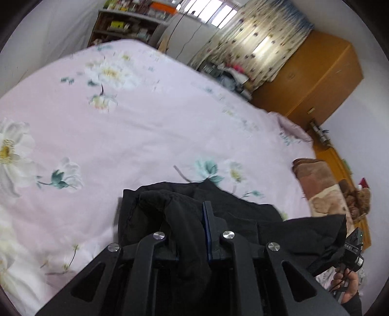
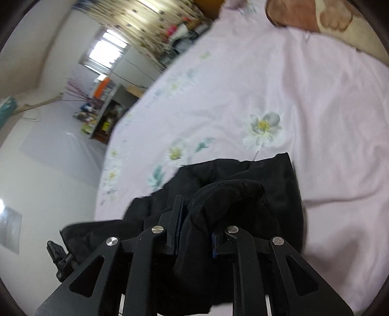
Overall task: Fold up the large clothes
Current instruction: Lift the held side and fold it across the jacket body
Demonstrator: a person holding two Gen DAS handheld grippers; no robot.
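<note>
A large black garment (image 1: 243,218) is held up over a bed with a pink floral sheet (image 1: 145,126). My left gripper (image 1: 187,218) is shut on a bunched fold of the black cloth, which drapes over its fingers. My right gripper (image 2: 197,214) is shut on another bunched part of the same garment (image 2: 243,175). The cloth stretches between the two grippers and its lower part hangs toward the sheet (image 2: 267,85). The right gripper and the hand holding it also show at the lower right edge of the left wrist view (image 1: 352,252).
A brown blanket (image 1: 316,179) lies at the head end of the bed, also seen in the right wrist view (image 2: 316,17). A wooden wardrobe (image 1: 316,80), a patterned curtain (image 1: 262,43) and cluttered shelves (image 1: 126,24) stand beyond the bed.
</note>
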